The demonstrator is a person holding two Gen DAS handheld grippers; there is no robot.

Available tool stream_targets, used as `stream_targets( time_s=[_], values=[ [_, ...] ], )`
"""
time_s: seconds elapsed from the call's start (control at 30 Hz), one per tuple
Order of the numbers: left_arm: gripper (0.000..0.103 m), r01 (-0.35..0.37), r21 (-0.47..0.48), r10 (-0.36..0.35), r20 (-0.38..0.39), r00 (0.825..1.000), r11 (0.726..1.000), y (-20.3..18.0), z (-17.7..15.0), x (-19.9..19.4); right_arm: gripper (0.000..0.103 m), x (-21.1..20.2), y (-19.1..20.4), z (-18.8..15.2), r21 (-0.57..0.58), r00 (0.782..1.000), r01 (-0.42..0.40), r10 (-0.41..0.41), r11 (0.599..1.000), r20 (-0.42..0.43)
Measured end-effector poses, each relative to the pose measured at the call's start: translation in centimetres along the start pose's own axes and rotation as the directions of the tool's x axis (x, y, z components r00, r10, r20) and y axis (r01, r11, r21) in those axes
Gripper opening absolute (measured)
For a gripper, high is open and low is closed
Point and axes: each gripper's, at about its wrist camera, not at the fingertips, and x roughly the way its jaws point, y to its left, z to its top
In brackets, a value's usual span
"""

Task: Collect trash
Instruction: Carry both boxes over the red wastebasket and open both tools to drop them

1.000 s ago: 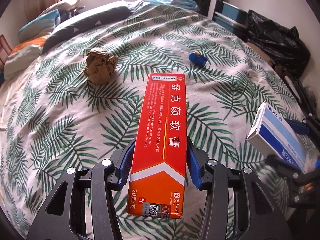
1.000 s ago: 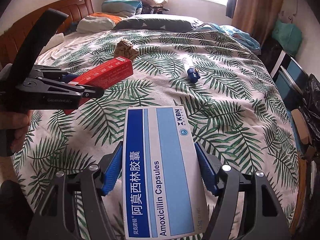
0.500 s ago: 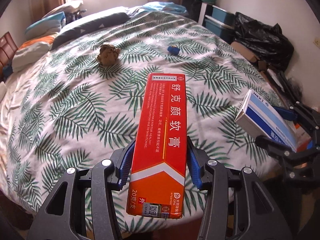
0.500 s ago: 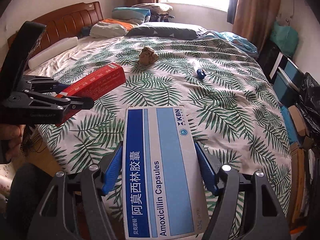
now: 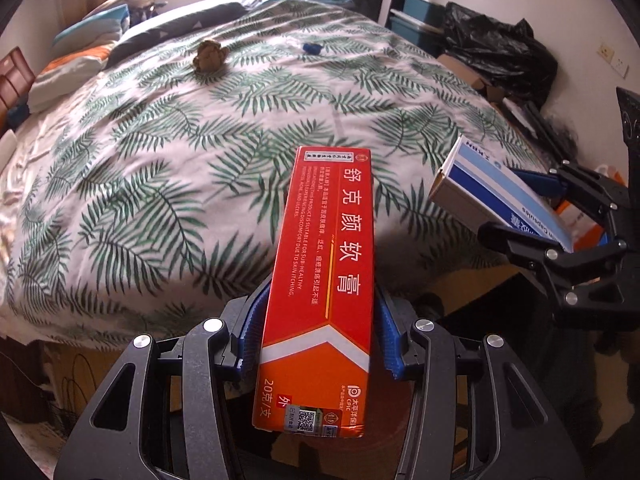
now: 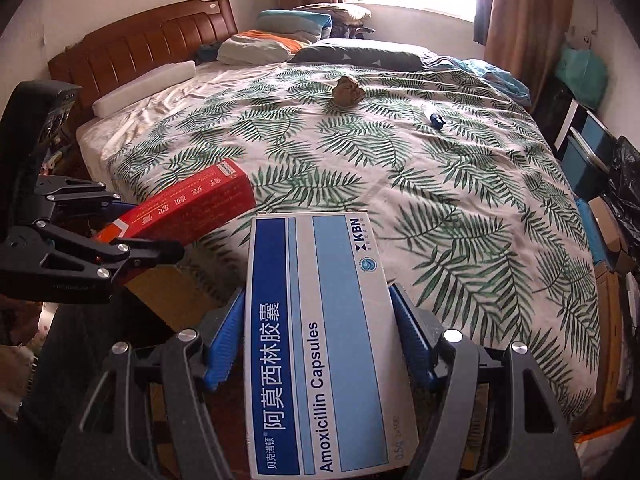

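- The left gripper (image 5: 318, 334) pinches a long red box (image 5: 324, 280) by its two long sides; the blue pads (image 5: 250, 344) press flat against the cardboard on either side
- The red box points away from the camera, its far end hanging over the foot edge of the bed (image 5: 160, 152), clear of the cover
- White Chinese print runs along its top face, with a small code label at the near end
- The right gripper (image 6: 316, 344) is clamped on a white and blue box (image 6: 320, 340) marked "Amoxicillin Capsules", again by the long sides, blue pads (image 6: 222, 350) tight against it
- From the left wrist view this white and blue box shows at the right, held up in the air just past the bed's corner
- From the right wrist view the red box shows at the left, tilted up toward the bed, with the black linkage of the left gripper below it
- Both boxes are off the bed, near each other but apart
- On the leaf-print cover a crumpled brown paper ball (image 6: 348, 89) lies far up toward the pillows (image 6: 260, 46)
- A small blue-capped thing (image 6: 436, 120) lies to the right of the ball, well apart from it; too small to tell what it is
- A wooden headboard (image 6: 152, 48) stands at the far left
- Black bags (image 5: 500, 52) and storage bins (image 5: 412, 20) line the wall on the right of the bed
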Motion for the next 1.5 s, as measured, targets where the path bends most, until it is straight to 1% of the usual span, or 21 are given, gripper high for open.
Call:
stream_targets(
  time_s=[0.17,0.3,0.43,0.57,0.73,0.87,1.1,1.27,1.4,1.5],
  values=[
    [0.048,0.013,-0.010,-0.014,-0.061,0.998,1.000,-1.0,-4.9,0.4,0.068,-0.1,2.0,-3.5,-0.003,0.999,-0.028,0.028,1.000,-0.040],
    [0.048,0.019,-0.019,-0.021,-0.118,0.993,1.000,-1.3,-8.2,1.7,0.068,0.7,3.4,-6.2,-0.004,0.995,-0.052,0.052,0.999,-0.083],
    [0.048,0.026,-0.031,-0.031,-0.181,0.983,0.999,-1.4,-11.0,3.4,0.068,2.1,4.6,-8.6,-0.003,0.989,-0.074,0.073,0.997,-0.130],
    [0.048,0.033,-0.025,-0.038,-0.246,0.969,0.999,-1.6,-12.9,5.5,0.068,3.9,5.4,-10.7,0.003,0.980,-0.094,0.093,0.996,-0.176],
    [0.048,0.042,-0.019,-0.046,-0.329,0.943,0.999,-1.7,-14.4,8.7,0.068,6.1,5.8,-12.7,0.019,0.967,-0.106,0.108,0.994,-0.232],
    [0.048,0.049,-0.023,-0.055,-0.382,0.922,0.999,-1.4,-15.3,11.2,0.068,7.5,5.8,-13.7,0.021,0.957,-0.105,0.107,0.994,-0.269],
    [0.048,0.041,-0.046,-0.057,-0.445,0.894,0.998,-0.9,-15.8,15.0,0.068,10.2,5.4,-15.0,0.052,0.935,-0.107,0.119,0.993,-0.333],
    [0.048,0.038,-0.052,-0.059,-0.483,0.874,0.998,-0.7,-15.8,17.0,0.068,11.2,5.5,-15.5,0.052,0.924,-0.108,0.119,0.993,-0.364],
    [0.050,0.037,-0.048,-0.057,-0.502,0.863,0.998,-0.7,-15.9,17.8,0.068,11.8,5.6,-15.6,0.053,0.918,-0.109,0.121,0.993,-0.376],
    [0.050,0.041,-0.050,-0.061,-0.503,0.862,0.998,-0.7,-15.9,17.9,0.068,12.2,5.6,-15.5,0.059,0.916,-0.111,0.125,0.992,-0.382]
  ],
)
